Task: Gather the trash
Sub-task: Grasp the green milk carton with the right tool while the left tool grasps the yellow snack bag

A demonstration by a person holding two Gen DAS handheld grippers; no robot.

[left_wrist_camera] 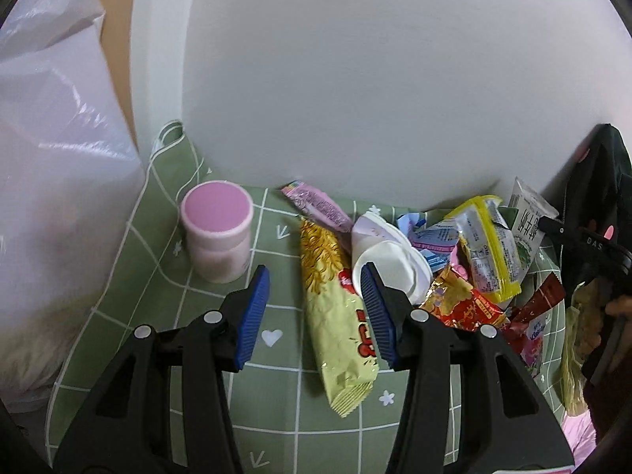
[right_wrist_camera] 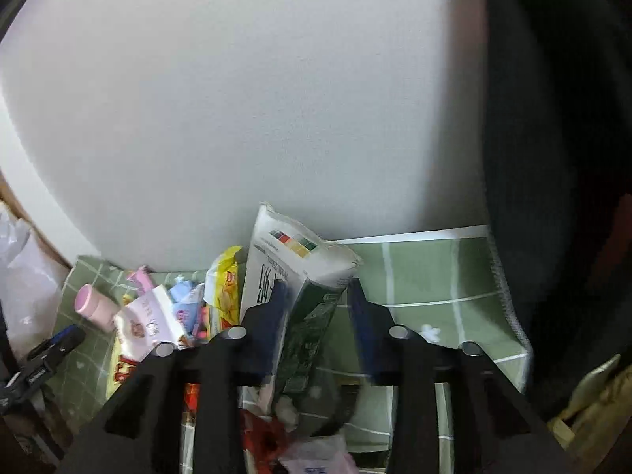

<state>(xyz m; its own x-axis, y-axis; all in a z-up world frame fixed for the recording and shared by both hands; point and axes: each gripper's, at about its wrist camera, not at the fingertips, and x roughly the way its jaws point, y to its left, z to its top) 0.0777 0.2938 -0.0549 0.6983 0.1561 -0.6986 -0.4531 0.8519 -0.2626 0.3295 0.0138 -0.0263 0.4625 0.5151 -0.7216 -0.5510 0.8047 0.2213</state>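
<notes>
Trash pile still heaped on the green checked cloth (left_wrist_camera: 245, 387) over the worktop, against the wall; little looks collected yet. White plastic bag (left_wrist_camera: 59, 181) stands left of the pile; contents cannot be made out. Pink-lidded jar (left_wrist_camera: 216, 233) upright between bag and pile, lid on. Left tongs (left_wrist_camera: 312, 316) about half open, empty, astride the long yellow wrapper (left_wrist_camera: 335, 316). Right tongs (right_wrist_camera: 318, 328) part open around the milk carton (right_wrist_camera: 292, 276) at the pile's right end; right pad clear of it, no grip yet.

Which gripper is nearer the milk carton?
Right. The right gripper has the milk carton between its fingers. The left gripper hangs over the long yellow wrapper, the carton far off to its right.
</notes>
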